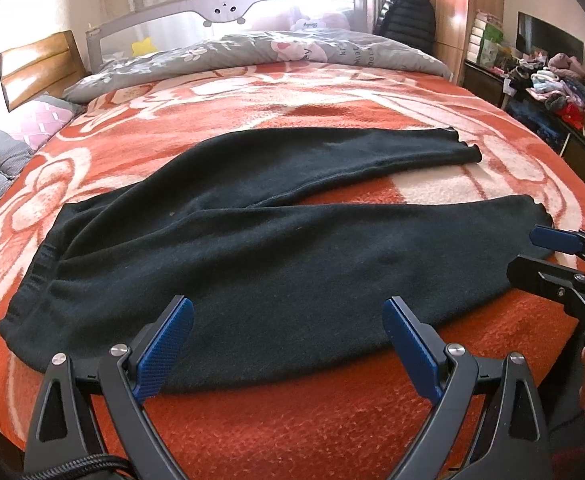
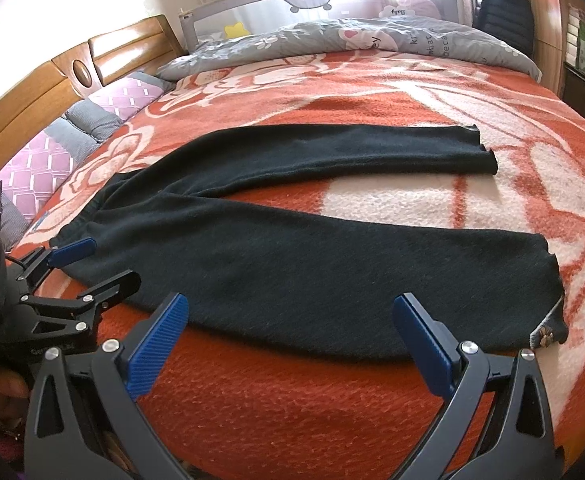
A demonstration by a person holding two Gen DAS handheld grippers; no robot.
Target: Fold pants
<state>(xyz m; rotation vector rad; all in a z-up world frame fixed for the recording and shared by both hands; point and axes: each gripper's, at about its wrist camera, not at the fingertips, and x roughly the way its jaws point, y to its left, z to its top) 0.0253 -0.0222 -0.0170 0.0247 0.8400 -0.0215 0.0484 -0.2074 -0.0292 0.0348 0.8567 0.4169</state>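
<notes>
Dark pants (image 1: 252, 248) spread flat on the orange floral blanket (image 1: 292, 432), both grippers empty

Waistband toward the wooden headboard (image 1: 32, 68), legs splayed away from it; left gripper (image 1: 288, 344) hangs near the pants' near edge, fingers spread wide; right gripper (image 2: 292, 344) likewise, fingers spread, farther from the headboard, by the cuff

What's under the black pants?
The black pants lie spread on an orange blanket with pale flowers, which shows all around them. Whatever pattern sits directly beneath the pants is covered.
</notes>
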